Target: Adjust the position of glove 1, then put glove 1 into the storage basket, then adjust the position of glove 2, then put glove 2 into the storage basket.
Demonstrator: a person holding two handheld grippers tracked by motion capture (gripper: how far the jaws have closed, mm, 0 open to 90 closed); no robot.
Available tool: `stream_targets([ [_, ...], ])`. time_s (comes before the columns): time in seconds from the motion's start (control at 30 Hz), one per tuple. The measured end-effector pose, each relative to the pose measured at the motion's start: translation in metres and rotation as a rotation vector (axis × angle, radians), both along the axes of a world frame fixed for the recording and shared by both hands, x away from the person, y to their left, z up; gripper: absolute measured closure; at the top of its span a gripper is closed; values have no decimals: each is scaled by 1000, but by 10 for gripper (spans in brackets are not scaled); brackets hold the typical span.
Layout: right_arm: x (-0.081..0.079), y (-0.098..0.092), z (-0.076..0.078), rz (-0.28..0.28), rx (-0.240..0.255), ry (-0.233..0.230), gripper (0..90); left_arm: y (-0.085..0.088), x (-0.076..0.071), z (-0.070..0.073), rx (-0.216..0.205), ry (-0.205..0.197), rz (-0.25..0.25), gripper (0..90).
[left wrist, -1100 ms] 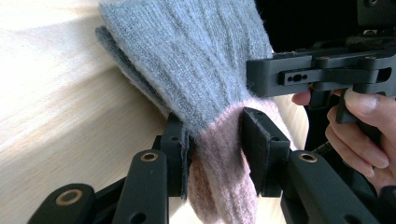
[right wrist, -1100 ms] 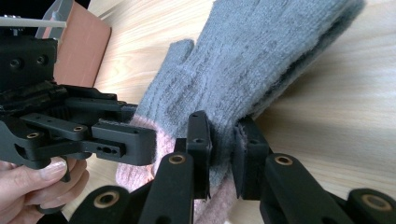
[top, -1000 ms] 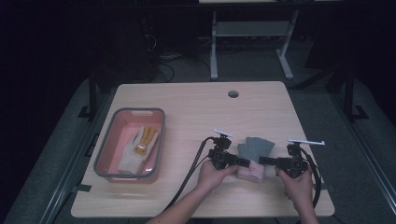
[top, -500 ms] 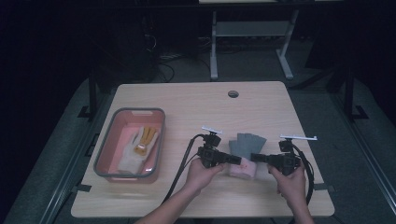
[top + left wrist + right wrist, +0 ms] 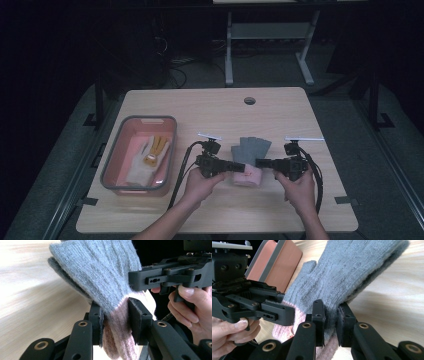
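A knitted glove (image 5: 250, 150), grey over the fingers with a pink cuff, hangs between my two grippers just above the wooden table (image 5: 210, 110). My left gripper (image 5: 241, 167) is shut on it from the left side; in the left gripper view its pads (image 5: 96, 315) pinch the glove (image 5: 100, 272) where grey meets pink. From the right, my right gripper (image 5: 259, 163) is shut on the same glove. The right gripper view has the jaws (image 5: 332, 312) pressed onto the grey knit (image 5: 352, 270). The two sets of jaws face each other.
A pink tray with a grey rim (image 5: 112, 155) stands at the table's left and holds a white-and-yellow glove (image 5: 147, 160). A round cable hole (image 5: 249, 100) sits near the far edge. Cables trail from both grippers toward the front edge.
Both hands have carried the glove leftward, toward the tray, and raised it a little. Both grips have stayed on it.
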State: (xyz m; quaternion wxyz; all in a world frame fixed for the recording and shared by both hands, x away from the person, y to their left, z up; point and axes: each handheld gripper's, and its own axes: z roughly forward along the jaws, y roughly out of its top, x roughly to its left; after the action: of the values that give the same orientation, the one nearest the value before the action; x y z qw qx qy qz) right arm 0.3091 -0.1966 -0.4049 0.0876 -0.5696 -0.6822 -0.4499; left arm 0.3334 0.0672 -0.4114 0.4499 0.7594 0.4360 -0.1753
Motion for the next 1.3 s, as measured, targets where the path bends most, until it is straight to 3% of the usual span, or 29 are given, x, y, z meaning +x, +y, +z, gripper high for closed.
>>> stream_targets([
  [0.6,13,26,11,53,-26,-11,787,27,2,9,-10,-16,35,664],
  [1.3,18,45,18,78,-36,-17,787,45,2,16,-2,-27,51,664],
])
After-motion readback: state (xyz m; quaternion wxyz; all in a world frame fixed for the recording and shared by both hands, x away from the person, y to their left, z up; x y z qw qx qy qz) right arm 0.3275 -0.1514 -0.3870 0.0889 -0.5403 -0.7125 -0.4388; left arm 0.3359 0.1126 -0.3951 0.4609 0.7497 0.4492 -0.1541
